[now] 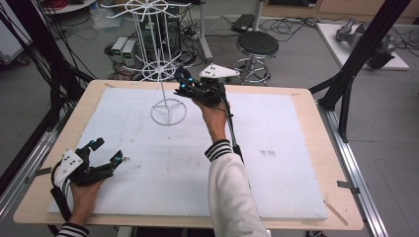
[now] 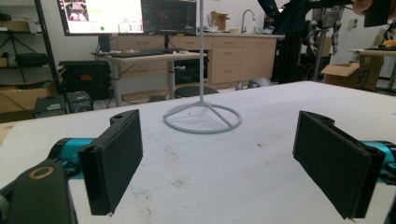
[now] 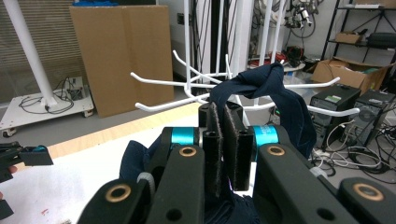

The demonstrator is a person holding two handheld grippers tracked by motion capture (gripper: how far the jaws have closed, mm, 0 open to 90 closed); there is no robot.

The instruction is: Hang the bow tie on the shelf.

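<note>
Two claws split the work: right claw (image 3: pixel 224 140) pinches navy cloth (image 3: pixel 275 93) up at the rack (image 1: pixel 160 69) prongs for hanging; left claw (image 2: pixel 219 158) rests spread on the tabletop (image 1: pixel 276 177).

Right gripper (image 1: pixel 184 81) is up off the white board (image 1: pixel 276 133), fingers aimed at the lower ring of prongs on the white wire rack (image 1: pixel 159 64), tips just beside a prong. Whether the jaws are together can't be made out. Left gripper (image 1: pixel 106 152) sits low at the near left corner, jaws spread wide, nothing between the fingers, bare board ahead of them. The rack's round base (image 1: pixel 169 112) stands well beyond those fingertips.
</note>
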